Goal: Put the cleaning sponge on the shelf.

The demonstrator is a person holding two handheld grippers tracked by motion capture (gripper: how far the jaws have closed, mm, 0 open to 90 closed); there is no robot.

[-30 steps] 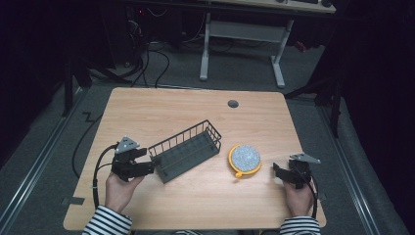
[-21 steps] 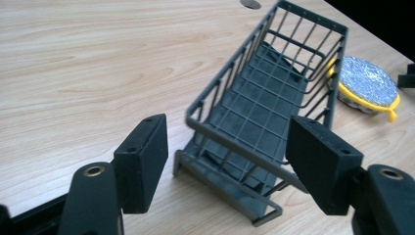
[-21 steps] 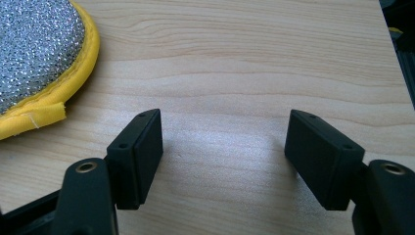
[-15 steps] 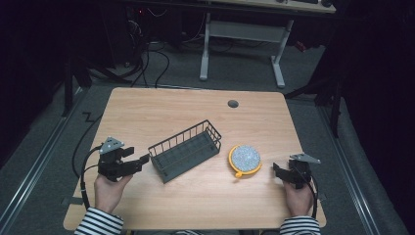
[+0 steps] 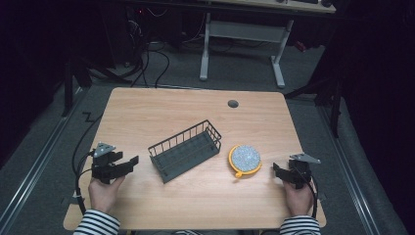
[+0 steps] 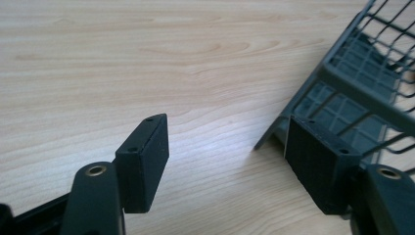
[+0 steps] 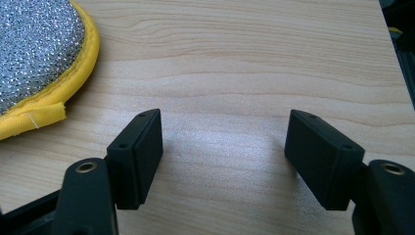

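A dark wire basket lies at an angle in the middle of the wooden table; its near corner shows at the right of the left gripper view. My left gripper hovers just left of the basket, apart from it, and stands open over bare wood. A round scrubbing pad with a glittery silver face and a yellow rim lies to the right of the basket. My right gripper rests near the table's right front, open and empty, with the pad just ahead on its left.
A round cable hole sits in the table's far side. Beyond the table stands a white desk frame with cables on the dark floor. Bare wood lies between the basket and the near edge.
My left hand has drawn leftward and slightly lower, away from the basket's near end. The basket, pad and right hand have stayed where they were.
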